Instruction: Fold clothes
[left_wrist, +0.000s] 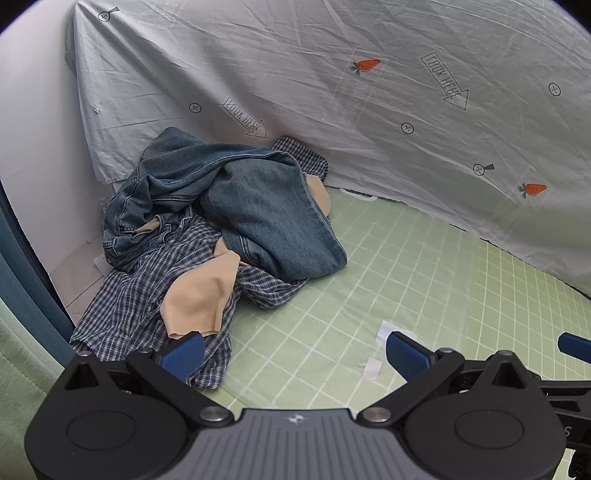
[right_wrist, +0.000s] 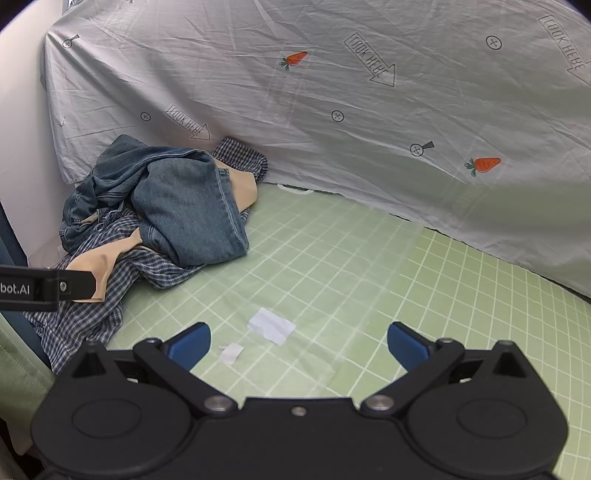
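Note:
A heap of clothes lies in the far left corner of the green checked mat (left_wrist: 369, 280): blue jeans (left_wrist: 258, 206) on top, a blue-white plaid shirt (left_wrist: 136, 295) under them, and a beige garment (left_wrist: 199, 295) between. The heap shows in the right wrist view too, with the jeans (right_wrist: 184, 206), the plaid shirt (right_wrist: 88, 314) and the beige garment (right_wrist: 99, 266). My left gripper (left_wrist: 295, 350) is open and empty, its left finger over the shirt's near edge. My right gripper (right_wrist: 299, 343) is open and empty above the mat, to the right of the heap.
A grey sheet (left_wrist: 332, 92) printed with carrots and arrows hangs along the back. Small white paper scraps (right_wrist: 271, 325) lie on the mat in front of my right gripper. A white wall (left_wrist: 33, 147) and a teal edge (left_wrist: 22, 266) border the left side.

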